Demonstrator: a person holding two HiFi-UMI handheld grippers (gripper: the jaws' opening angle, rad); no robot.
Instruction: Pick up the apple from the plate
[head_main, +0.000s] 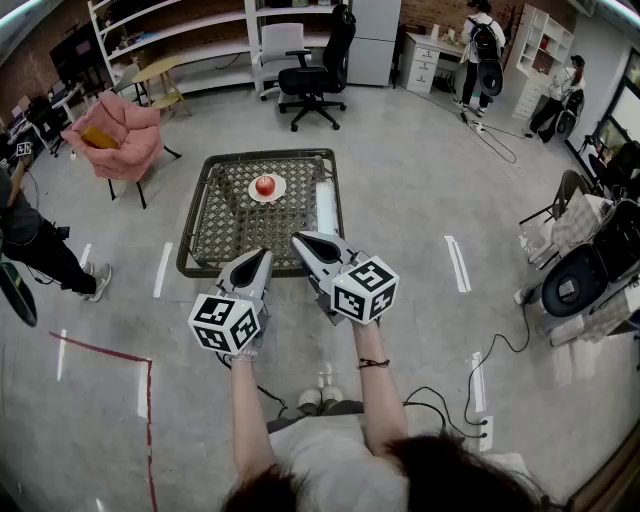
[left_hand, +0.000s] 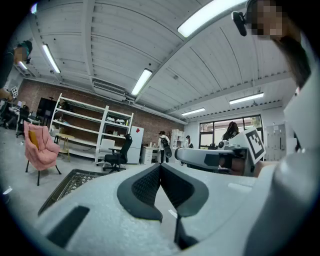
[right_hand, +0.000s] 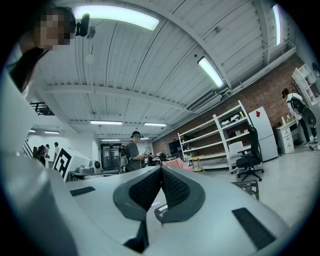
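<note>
A pink armchair (head_main: 115, 140) stands far off to the left. Nearer, the person's left forearm reaches forward from the body and holds the left gripper (head_main: 262, 255) level. Its marker cube sits at the near end, and its nose points away toward the near rim of the low mesh table (head_main: 215, 235). Its jaws are pressed together, pad against pad, with nothing between them. On the far half of that table the apple (head_main: 265, 185) rests on a small white plate (head_main: 267, 199) — well apart from both tools and untouched. To the right, the other forearm, with a dark band (head_main: 372, 363) at the wrist, stretches forward alongside the first. It carries the right gripper (head_main: 300, 240) level too, but angled slightly leftward, so its tip lies just beside the left one over the table's near edge. Its jaws are likewise closed on nothing — only floor and shelving show beyond them in its own view.
</note>
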